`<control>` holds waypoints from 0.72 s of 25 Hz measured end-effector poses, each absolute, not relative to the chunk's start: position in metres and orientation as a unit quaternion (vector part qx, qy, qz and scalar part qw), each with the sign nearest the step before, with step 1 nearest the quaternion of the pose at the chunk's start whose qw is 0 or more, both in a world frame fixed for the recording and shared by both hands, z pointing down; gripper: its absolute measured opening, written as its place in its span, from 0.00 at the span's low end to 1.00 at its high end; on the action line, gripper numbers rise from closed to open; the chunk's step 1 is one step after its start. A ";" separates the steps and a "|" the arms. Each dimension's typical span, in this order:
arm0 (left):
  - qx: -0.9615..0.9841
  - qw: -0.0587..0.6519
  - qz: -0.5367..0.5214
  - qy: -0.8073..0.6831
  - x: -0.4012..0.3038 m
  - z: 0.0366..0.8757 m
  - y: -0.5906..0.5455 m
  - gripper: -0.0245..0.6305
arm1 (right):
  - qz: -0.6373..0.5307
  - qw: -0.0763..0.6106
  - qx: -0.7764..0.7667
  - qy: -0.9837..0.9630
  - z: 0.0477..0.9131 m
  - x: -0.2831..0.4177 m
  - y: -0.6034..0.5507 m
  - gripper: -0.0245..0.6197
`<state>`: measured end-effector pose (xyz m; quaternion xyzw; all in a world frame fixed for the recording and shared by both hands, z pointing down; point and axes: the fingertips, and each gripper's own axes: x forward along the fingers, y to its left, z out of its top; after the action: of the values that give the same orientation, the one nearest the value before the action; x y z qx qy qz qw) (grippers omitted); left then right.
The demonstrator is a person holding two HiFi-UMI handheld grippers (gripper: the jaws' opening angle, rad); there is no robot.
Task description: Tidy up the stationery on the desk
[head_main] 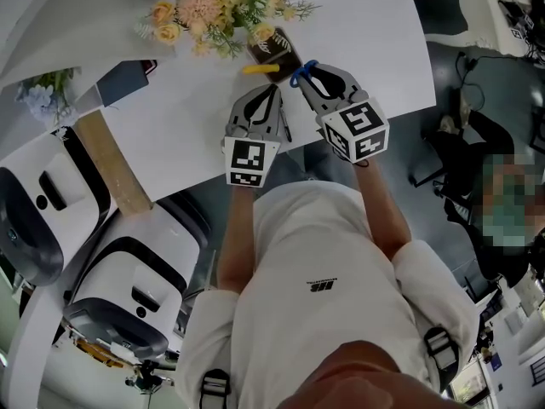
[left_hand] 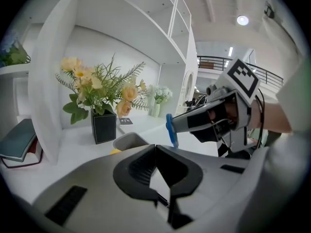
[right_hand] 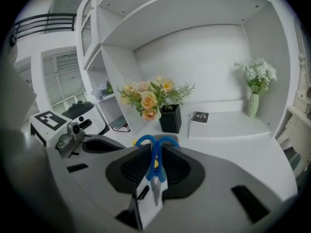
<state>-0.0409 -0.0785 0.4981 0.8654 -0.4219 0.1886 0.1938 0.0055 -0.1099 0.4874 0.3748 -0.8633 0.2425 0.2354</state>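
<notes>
In the head view, a person in a white shirt leans over a white table (head_main: 375,49) and holds both grippers side by side above its near edge. The left gripper (head_main: 274,88) points towards a bunch of pale flowers (head_main: 213,7) in a black vase (head_main: 274,48). The right gripper (head_main: 308,71), just beside it, has the blue-handled scissors (head_main: 300,72) at its tip, close to the vase and a small yellow object (head_main: 260,69). In the left gripper view, that gripper's jaws meet at their tips with nothing between them. Past them stand the black vase, a grey holder (left_hand: 129,141) just in front of it, and books (left_hand: 19,140) lying on a shelf to the left. The right gripper comes in from the right with the blue scissor handle hanging from its tip above the table. In the right gripper view, the jaws are clamped on the scissors. The blue handle loops stick out beyond the tips, and the blades run back between the pads towards the camera. Beyond them the flowers stand in an alcove, with a small dark notebook (right_hand: 199,116) and a white vase (right_hand: 253,105) further right.
</notes>
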 end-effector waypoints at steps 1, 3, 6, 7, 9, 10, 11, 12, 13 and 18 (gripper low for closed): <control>0.865 0.193 0.187 -0.423 -0.041 0.496 -0.079 0.04 | 0.240 0.232 0.374 -0.865 0.484 0.005 -0.112 0.13; 0.865 0.191 0.185 -0.426 -0.042 0.493 -0.081 0.04 | 0.235 0.227 0.373 -0.868 0.479 0.003 -0.117 0.13; 0.864 0.188 0.184 -0.429 -0.042 0.489 -0.084 0.04 | 0.225 0.219 0.369 -0.874 0.471 -0.001 -0.125 0.13; 0.864 0.187 0.184 -0.430 -0.042 0.488 -0.085 0.04 | 0.221 0.217 0.368 -0.877 0.468 -0.003 -0.128 0.13; 0.863 0.185 0.182 -0.433 -0.042 0.486 -0.087 0.04 | 0.213 0.212 0.366 -0.881 0.464 -0.005 -0.134 0.13; 0.862 0.185 0.181 -0.435 -0.043 0.485 -0.087 0.04 | 0.210 0.209 0.364 -0.883 0.462 -0.007 -0.137 0.13; 0.861 0.184 0.181 -0.437 -0.043 0.485 -0.088 0.04 | 0.206 0.206 0.363 -0.885 0.460 -0.009 -0.139 0.13; 0.861 0.184 0.180 -0.439 -0.044 0.484 -0.088 0.04 | 0.203 0.202 0.361 -0.888 0.457 -0.010 -0.141 0.13; 0.860 0.184 0.180 -0.441 -0.044 0.483 -0.089 0.04 | 0.199 0.199 0.359 -0.890 0.455 -0.012 -0.143 0.13; 0.854 0.186 0.179 -0.452 -0.048 0.483 -0.090 0.04 | 0.188 0.185 0.349 -0.899 0.450 -0.021 -0.151 0.13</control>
<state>-0.0481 -0.0898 0.4827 0.8539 -0.4517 0.1790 0.1863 -0.0213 -0.1508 0.4498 0.3493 -0.8992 0.1876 0.1852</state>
